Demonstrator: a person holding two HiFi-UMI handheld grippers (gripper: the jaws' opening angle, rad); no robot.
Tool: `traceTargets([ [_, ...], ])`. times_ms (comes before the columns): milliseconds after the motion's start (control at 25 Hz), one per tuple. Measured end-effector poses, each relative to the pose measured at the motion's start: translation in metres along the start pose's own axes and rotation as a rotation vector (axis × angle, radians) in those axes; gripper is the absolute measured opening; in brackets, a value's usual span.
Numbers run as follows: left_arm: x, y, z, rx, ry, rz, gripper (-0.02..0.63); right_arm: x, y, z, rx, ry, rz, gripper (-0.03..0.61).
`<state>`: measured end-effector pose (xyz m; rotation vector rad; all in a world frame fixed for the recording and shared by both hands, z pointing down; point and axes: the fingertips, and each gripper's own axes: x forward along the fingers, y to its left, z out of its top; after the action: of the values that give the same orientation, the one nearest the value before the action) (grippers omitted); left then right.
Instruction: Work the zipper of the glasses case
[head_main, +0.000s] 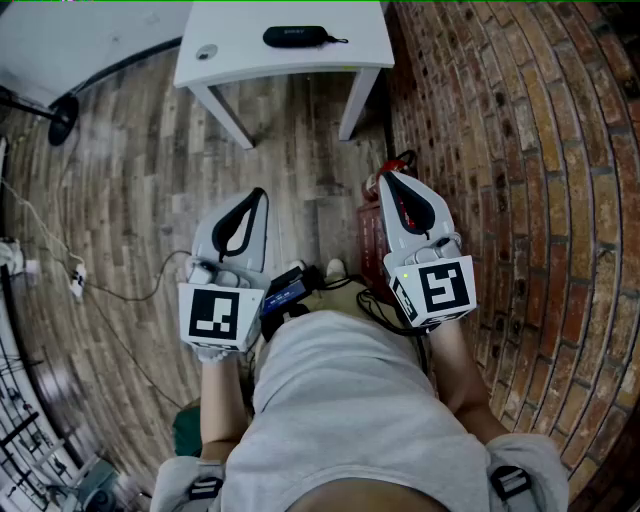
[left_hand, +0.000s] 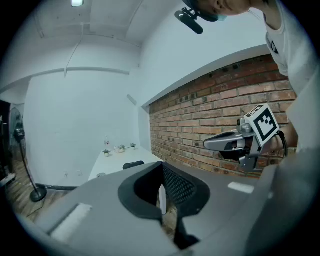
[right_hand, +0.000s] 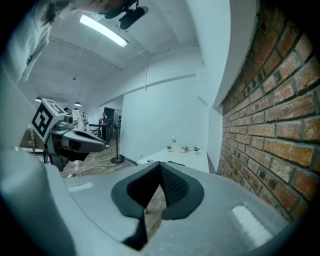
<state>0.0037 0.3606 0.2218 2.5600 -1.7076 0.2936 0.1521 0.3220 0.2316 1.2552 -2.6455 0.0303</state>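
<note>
We stand back from the white worktop (head_main: 240, 55), and the black glasses case (head_main: 296, 37) lies on it by itself, lengthwise across the top, with a thin pull or loop sticking out at its right end. Whether its zipper is open or closed we cannot make out from here. A small round thing (head_main: 207, 51) sits on the same top to the left of the case, apart from it. Both our tools are held close to our body, well away from the case and over the wooden floor (head_main: 140, 160). The left gripper (head_main: 252, 205) points ahead toward the worktop with its jaws clenched tip to tip; its own view shows nothing between them, only the table leg and floor through the gap behind the tips. The right gripper (head_main: 392, 182) is held alongside it, nearer the brick wall (head_main: 520, 150), and its jaws are likewise pressed together on nothing. Each carries its marker cube at the rear, just above our hands. From the left gripper view the case shows as a low dark shape on the near part of the worktop, with small potted plants (left_hand: 119, 148) at the far end. A fan stand (head_main: 62, 118) and loose cables (head_main: 110, 290) lie off to our left on the floor.
</note>
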Motion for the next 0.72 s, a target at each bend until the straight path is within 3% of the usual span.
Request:
traceTargets([
  [720,0.0023,0.0100,-0.0017,-0.014,-0.005,-0.008,0.011,0.0067,0.0067,0.0014,0.023,-0.004,0.003,0.002],
])
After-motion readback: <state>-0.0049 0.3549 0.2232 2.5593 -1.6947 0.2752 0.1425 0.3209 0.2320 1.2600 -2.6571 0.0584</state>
